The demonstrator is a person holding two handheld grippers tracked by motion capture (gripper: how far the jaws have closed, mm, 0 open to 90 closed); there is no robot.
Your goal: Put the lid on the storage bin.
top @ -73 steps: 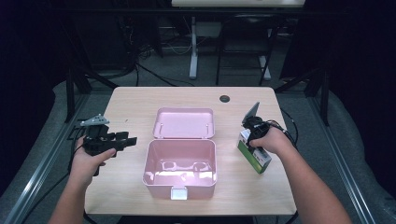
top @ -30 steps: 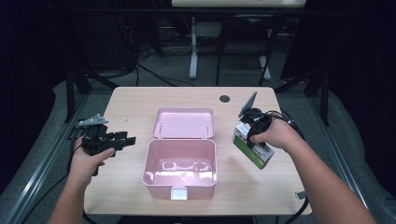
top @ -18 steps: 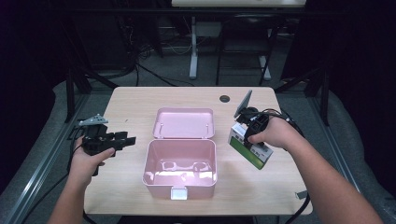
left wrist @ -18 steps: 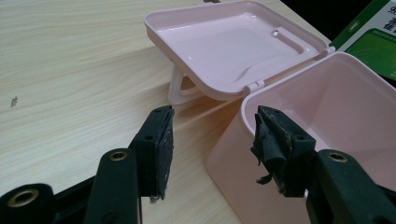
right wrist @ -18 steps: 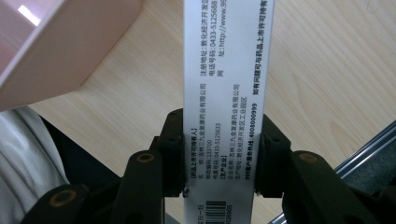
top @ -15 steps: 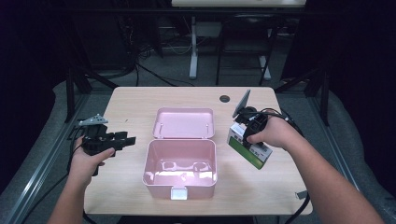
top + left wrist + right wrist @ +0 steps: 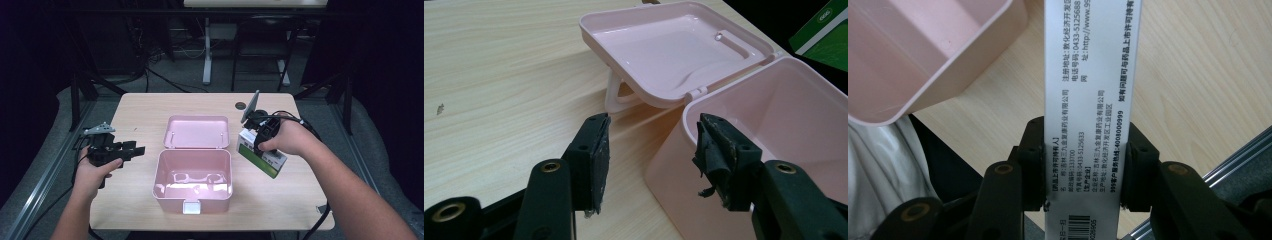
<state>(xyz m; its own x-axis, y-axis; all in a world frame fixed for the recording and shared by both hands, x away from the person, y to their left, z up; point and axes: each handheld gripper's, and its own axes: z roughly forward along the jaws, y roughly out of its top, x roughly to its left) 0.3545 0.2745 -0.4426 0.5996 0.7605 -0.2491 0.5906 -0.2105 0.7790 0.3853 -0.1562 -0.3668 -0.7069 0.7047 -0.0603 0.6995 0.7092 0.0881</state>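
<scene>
A pink plastic box (image 7: pixel 192 175) stands open in the middle of the table, its lid (image 7: pixel 196 132) folded back flat behind it. My right gripper (image 7: pixel 261 145) is shut on a white and green carton (image 7: pixel 260 152), held tilted above the table just right of the box. In the right gripper view the carton's white printed side (image 7: pixel 1087 100) runs up between the jaws, with the box corner (image 7: pixel 933 50) at upper left. My left gripper (image 7: pixel 132 149) hovers open left of the box; its fingertips (image 7: pixel 596 160) frame the box's near wall (image 7: pixel 674 185) with nothing between them.
A small dark round disc (image 7: pixel 240 105) is set in the table near its far right edge. The wooden table (image 7: pixel 135 110) has bare room on the left and at the front right. Cables trail from both grippers; dark floor and a desk frame lie beyond.
My right gripper has carried the carton up off the table and leftward toward the box, tilting it. The left gripper has stayed where it was, open.
</scene>
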